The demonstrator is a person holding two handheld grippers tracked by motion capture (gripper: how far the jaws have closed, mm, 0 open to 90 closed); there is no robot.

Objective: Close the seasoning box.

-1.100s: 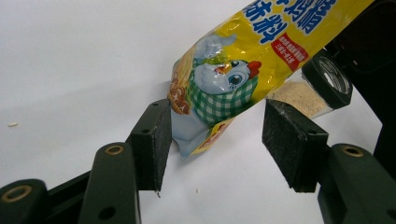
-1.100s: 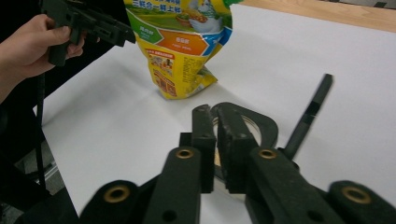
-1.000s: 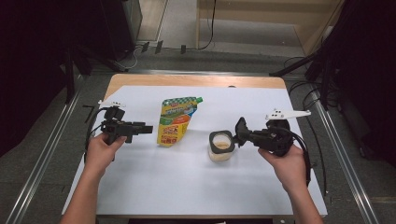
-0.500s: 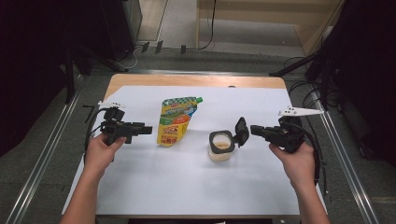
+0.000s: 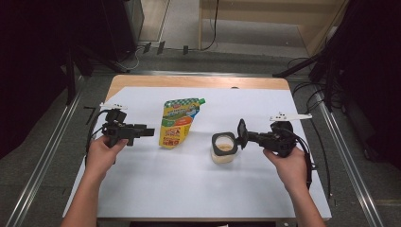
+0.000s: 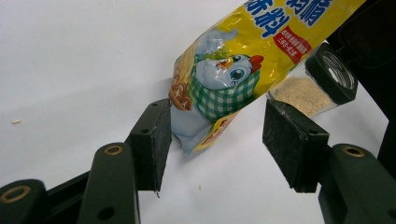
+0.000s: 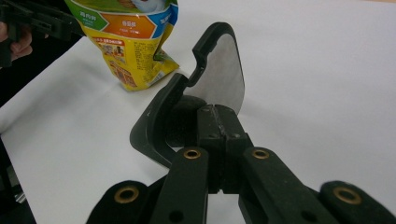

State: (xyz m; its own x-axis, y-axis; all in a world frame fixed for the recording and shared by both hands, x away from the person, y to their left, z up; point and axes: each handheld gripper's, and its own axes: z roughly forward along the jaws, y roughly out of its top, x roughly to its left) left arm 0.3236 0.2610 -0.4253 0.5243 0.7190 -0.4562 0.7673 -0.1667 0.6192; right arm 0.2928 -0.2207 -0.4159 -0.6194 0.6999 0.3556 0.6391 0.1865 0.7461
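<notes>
Centre-right, the right hand-held gripper (image 5: 242, 134) pinches the jar's black lid (image 7: 196, 93); the open jar (image 5: 223, 147) could tip if bumped. The left hand-held gripper (image 5: 147, 132) gapes empty.

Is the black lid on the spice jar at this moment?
No, the right gripper holds the black lid beside the open spice jar.

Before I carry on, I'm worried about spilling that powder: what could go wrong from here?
1. The jar stands open with powder inside; the right hand-held gripper, shut on the black lid, hovers right beside its rim and might knock it over.
2. The grip catches just the lid's edge, so it could slip out.
3. The yellow pouch lies close to the jar; pushing it with the open left hand-held gripper could shove it into the jar.
</notes>
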